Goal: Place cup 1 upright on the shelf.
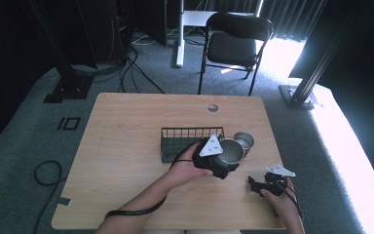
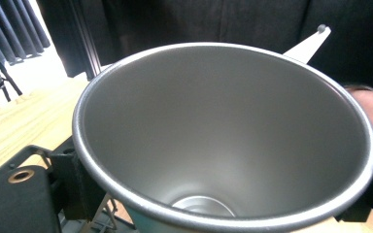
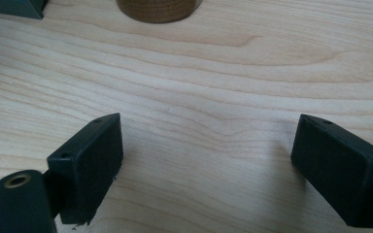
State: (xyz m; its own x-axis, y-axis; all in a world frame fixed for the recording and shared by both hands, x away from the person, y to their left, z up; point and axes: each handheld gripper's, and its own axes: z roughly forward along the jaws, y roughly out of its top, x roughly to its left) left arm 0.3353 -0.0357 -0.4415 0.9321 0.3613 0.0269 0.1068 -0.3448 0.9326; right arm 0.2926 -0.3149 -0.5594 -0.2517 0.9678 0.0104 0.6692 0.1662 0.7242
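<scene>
My left gripper [image 1: 222,163] holds a silver, tapered stainless-steel cup [image 2: 223,141], its jaws clamped on either side of the cup's wall. In the left gripper view the cup tips its open mouth straight at the camera, so I look down the smooth grey inside to the small round bottom. My left hand [image 1: 187,168] wraps the gripper's body just behind the cup, over the middle of the light wooden bench [image 1: 126,146].

My right gripper [image 1: 259,185] sits near the bench's near right edge, well apart from the cup, with my right hand [image 1: 282,202] behind it. Its jaws stand wide apart with nothing between them, low over the bare wood grain.

Just beyond the held cup, touching or nearly touching its far side, stands a second silver metal cup [image 1: 245,141], upright with its mouth up. Beside my left gripper, on its far left, lies a black wire basket [image 1: 185,139]. Farther off, past the bench's far edge, a black folding chair [image 1: 233,44] stands on the grey carpet.
</scene>
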